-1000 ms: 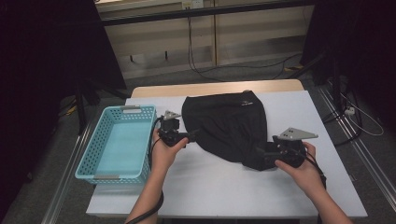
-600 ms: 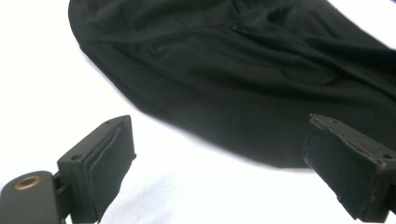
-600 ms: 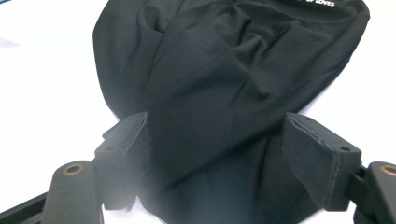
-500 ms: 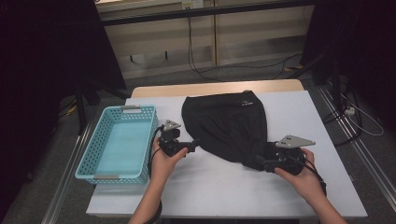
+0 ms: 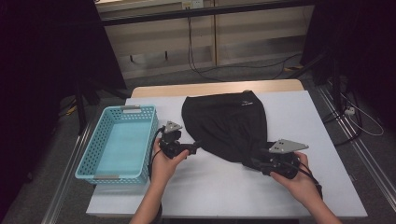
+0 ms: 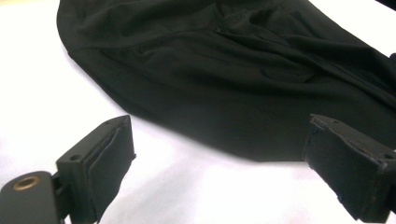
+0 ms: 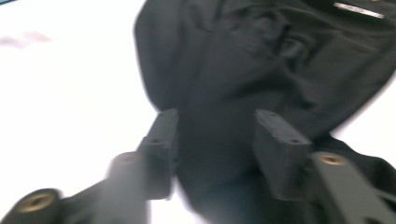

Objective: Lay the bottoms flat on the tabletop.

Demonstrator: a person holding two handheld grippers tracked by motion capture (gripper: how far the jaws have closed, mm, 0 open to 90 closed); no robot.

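Since the earlier frame the right gripper (image 5: 261,161) has slid in along the near corner of the black garment (image 5: 226,126), and its fingers (image 7: 161,140) have just been closing, with cloth between them. They stand half-spread astride a fold and do not yet clearly press it. The left gripper (image 5: 194,147) has barely shifted.

The white surface (image 5: 303,116) carries everything. The garment lies spread across its middle, narrowing towards the person, probably laid flat so its edges can be picked up cleanly. The light blue basket (image 5: 86,161) sits at the left edge with nothing in it, likely the place the cloth is meant to go. The left gripper waits just short of the garment's left hem, fingers (image 6: 109,161) spread wide, nothing between them but bare surface, probably lined up for the second grasp.
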